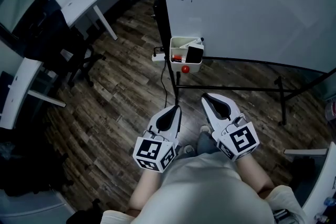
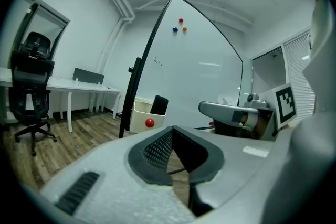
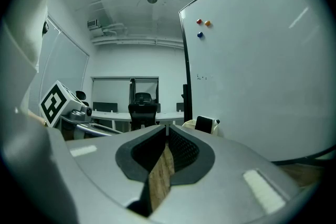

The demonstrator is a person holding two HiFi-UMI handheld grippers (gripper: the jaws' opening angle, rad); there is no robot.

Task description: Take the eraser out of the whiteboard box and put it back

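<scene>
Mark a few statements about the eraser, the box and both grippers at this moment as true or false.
1. The eraser stands in the whiteboard box. True.
2. The right gripper holds the eraser. False: its jaws are together with nothing between them.
3. The box is mounted at the top of the whiteboard. False: it hangs at its lower corner.
4. The left gripper is empty, jaws together. True.
5. Both grippers touch the box. False: both are well short of it.

I see a cream whiteboard box (image 1: 181,39) with a black eraser (image 1: 195,53) and a red knob (image 1: 185,68). The floor (image 1: 121,92) is brown wood-grain plank. The left gripper (image 1: 176,108) and right gripper (image 1: 208,97) are pale grey, their cubes (image 1: 154,152) patterned black-and-white.
</scene>
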